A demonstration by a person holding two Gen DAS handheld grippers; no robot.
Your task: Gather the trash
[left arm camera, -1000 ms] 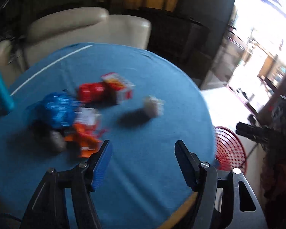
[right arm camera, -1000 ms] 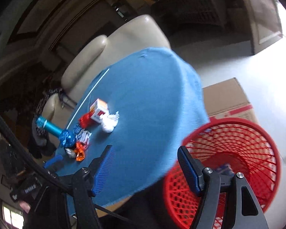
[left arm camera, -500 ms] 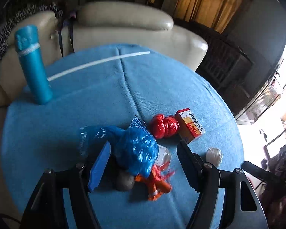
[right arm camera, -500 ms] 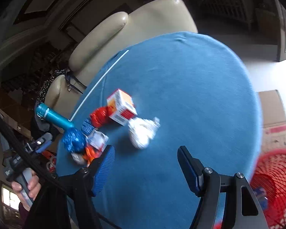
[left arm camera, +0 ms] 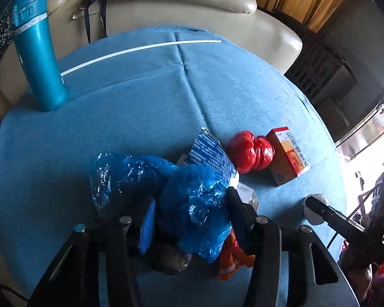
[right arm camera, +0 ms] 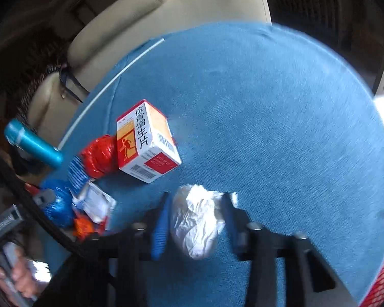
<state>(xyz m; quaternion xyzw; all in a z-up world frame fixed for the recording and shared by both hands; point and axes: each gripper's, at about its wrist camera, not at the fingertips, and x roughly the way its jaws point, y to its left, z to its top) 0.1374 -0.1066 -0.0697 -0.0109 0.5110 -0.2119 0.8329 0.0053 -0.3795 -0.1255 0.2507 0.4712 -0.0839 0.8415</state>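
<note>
While both my grippers reach over the blue table [left arm camera: 146,117], their jaws have just been closing. My left gripper [left arm camera: 192,217] is clamped on the crumpled blue plastic bag [left arm camera: 197,199], which lies on the cloth among an orange wrapper [left arm camera: 233,258] and a dark lump [left arm camera: 169,258]. My right gripper [right arm camera: 195,220] is clamped on the white crumpled wad [right arm camera: 195,220], also on the cloth. Beside them lie a red bag [left arm camera: 251,151] touching a closed medicine box [right arm camera: 146,140]; its contents are hidden. A teal flask [left arm camera: 37,51] stands upright and capped. At the table's edge, a red basket [right arm camera: 382,273] shows only its mesh rim; I cannot tell what it contains.
</note>
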